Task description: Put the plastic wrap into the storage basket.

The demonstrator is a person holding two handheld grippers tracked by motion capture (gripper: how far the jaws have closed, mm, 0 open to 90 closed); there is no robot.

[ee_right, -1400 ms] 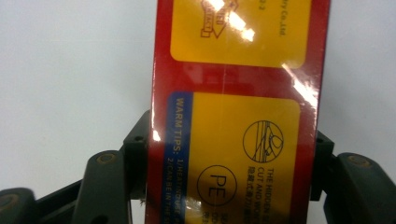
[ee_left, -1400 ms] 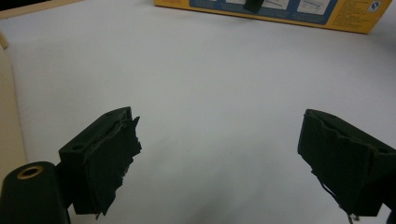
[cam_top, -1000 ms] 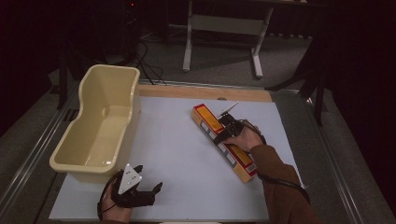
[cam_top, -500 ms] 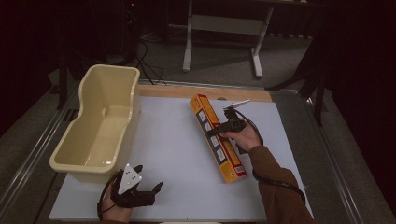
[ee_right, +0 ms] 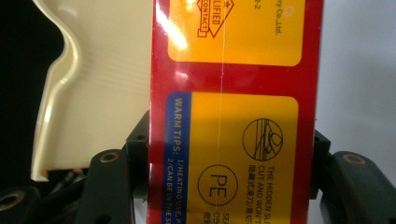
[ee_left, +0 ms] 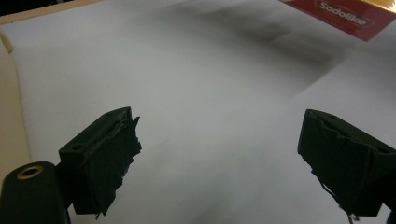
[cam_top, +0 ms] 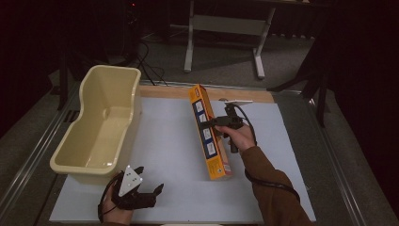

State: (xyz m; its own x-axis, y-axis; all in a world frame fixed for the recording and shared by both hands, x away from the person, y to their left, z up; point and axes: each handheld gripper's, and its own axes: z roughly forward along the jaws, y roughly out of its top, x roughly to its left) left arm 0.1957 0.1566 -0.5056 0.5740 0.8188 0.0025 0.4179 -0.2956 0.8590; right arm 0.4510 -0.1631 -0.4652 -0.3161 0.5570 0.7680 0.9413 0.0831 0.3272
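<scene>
1. Two jaws of the right gripper (cam_top: 221, 121) pinch the long orange box (cam_top: 210, 136) at mid-length — it is lifted above the white table (cam_top: 169, 141), tilted, just beside the cream tub (cam_top: 101, 127).
2. Left gripper (cam_top: 149, 187) rests low, jaws spread, holding nothing.
3. Risk, as I judge it: the glossy box could pivot or slip — long ends lever against a narrow grip.

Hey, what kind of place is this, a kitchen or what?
More likely a lab or studio for recording handling demos: a white table, a dim room with a metal stand, and floor cables.
</scene>
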